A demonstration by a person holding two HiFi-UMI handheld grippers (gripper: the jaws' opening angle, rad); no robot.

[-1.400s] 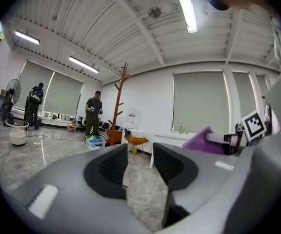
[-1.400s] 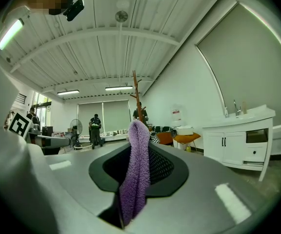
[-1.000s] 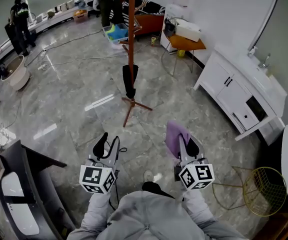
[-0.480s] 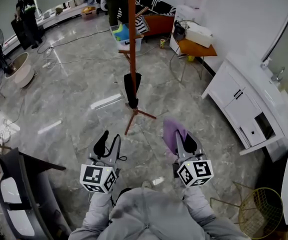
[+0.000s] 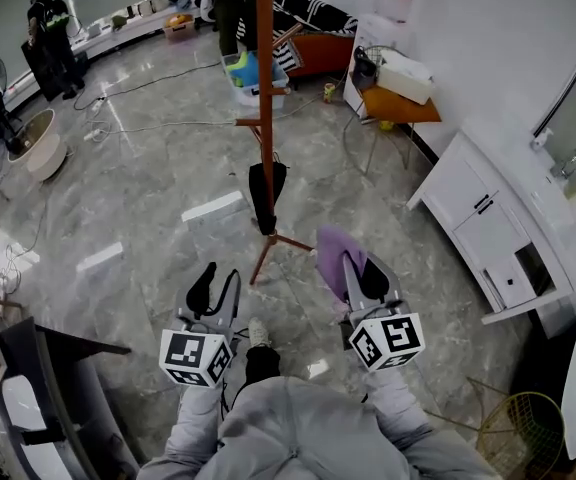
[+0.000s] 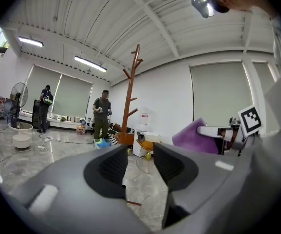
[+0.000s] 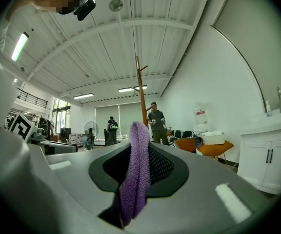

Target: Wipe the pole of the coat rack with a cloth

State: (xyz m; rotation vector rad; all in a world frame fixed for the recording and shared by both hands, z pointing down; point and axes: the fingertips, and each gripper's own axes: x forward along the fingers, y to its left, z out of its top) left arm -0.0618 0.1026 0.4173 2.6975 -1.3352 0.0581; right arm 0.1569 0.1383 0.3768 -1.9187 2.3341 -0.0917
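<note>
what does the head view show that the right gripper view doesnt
Only the head view: the coat rack's feet on the floor and a dark item hanging low on its pole. Only the right gripper view: the ceiling lights overhead. Both: the purple cloth pinched in the right claw, and the rack's pole.
</note>
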